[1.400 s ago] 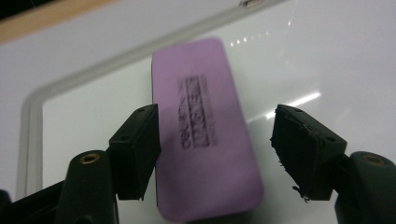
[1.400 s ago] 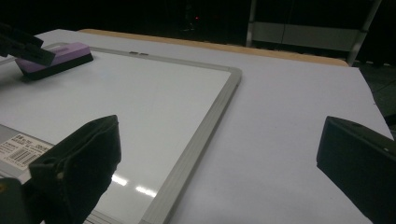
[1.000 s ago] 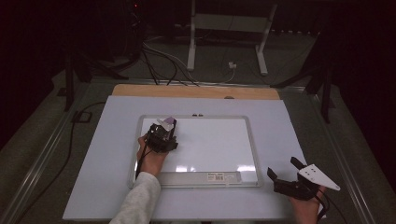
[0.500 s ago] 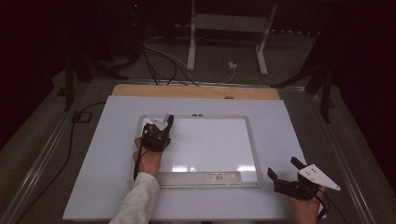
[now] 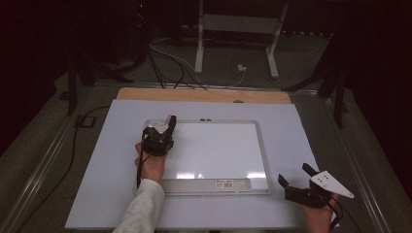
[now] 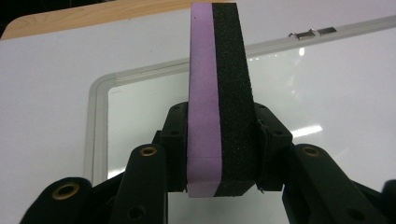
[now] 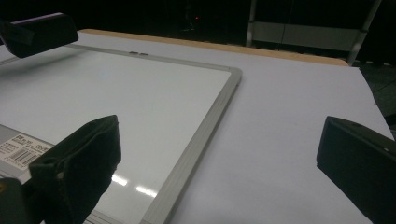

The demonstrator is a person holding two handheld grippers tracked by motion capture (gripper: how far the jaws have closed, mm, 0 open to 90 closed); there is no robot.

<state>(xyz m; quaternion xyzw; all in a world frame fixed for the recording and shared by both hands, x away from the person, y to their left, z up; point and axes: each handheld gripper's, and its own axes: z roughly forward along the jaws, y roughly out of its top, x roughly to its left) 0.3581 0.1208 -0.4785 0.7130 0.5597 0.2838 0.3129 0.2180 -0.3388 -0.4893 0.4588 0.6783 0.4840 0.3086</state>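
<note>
A person sits at a table covered by a pale sheet [image 5: 97, 194], holding a two-jaw gripper in each hand. On the sheet lies a whiteboard [image 5: 262, 155] with a thin silver frame, its writing surface blank and glossy.

The left gripper [image 5: 163, 133] sits over the whiteboard's far left corner. Its jaws have just been closing and now pinch an eraser block [image 6: 217, 93] between them. The block is made of two layers side by side: purple foam on one side, coarse black felt on the other. In the left gripper view the block stands on edge, its long axis running straight out from the jaws and away from the person, toward the far edge of the whiteboard and the wooden table edge [image 5: 204, 95] beyond. In the high view the purple end shows just past the gripper, near the frame's far left corner. Whether the block touches the board cannot be told.

The right gripper [image 5: 297, 180] rests at the near right of the sheet, just beside the whiteboard's near right corner and well apart from the eraser. Its jaws are spread wide with nothing between them.

A small white label [image 5: 232, 183] with a barcode sits on the near strip of the whiteboard frame; its printed text is too small to read.
</note>
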